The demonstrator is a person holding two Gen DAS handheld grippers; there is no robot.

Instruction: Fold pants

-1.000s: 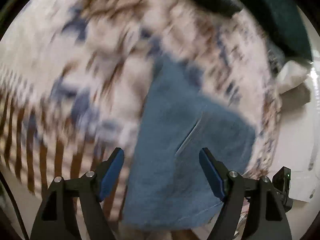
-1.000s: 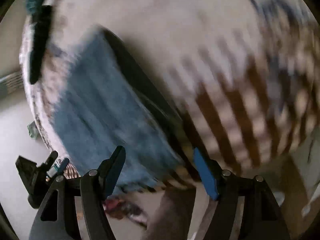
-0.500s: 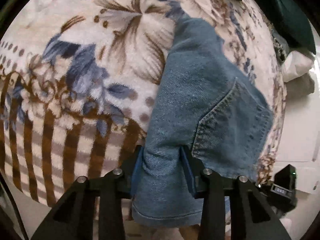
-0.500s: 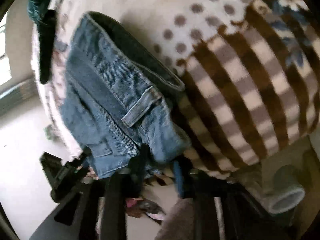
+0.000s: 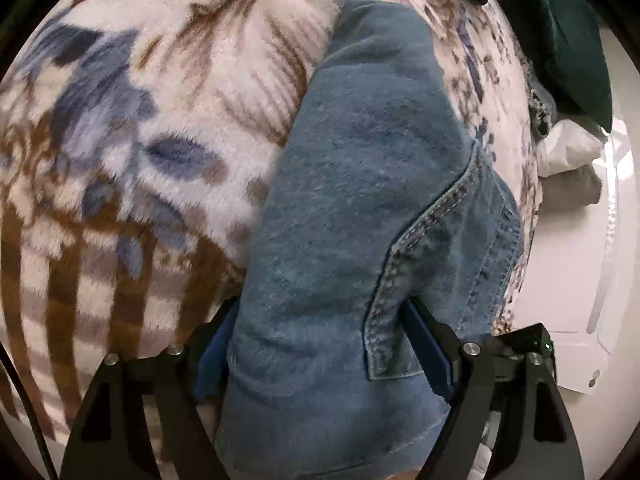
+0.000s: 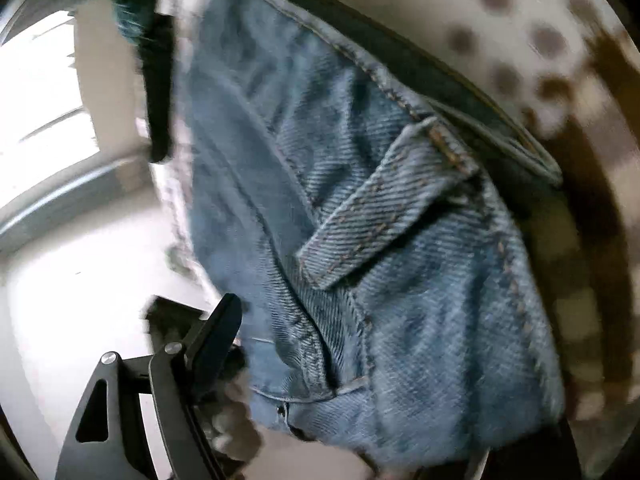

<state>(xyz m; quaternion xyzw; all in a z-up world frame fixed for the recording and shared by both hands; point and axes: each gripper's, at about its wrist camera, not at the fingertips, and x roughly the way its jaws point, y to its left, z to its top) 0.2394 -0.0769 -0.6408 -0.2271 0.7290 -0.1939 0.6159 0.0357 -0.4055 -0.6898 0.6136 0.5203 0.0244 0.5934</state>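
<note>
Blue denim pants lie on a floral and striped fleece blanket. In the left wrist view my left gripper has its blue-padded fingers pressed on either side of a bunched fold near a back pocket. In the right wrist view the pants fill the frame, with the waistband and a belt loop close up. My right gripper holds the waistband end; only its left finger shows, the other is hidden behind denim.
Dark green fabric and white bedding lie at the blanket's far right edge. A white floor lies beyond the edge. A bright window is at the left of the right wrist view.
Both grippers closed from wide open onto the pants. Since then the denim has come closer in both views, and the right wrist view has tilted and blurred.
</note>
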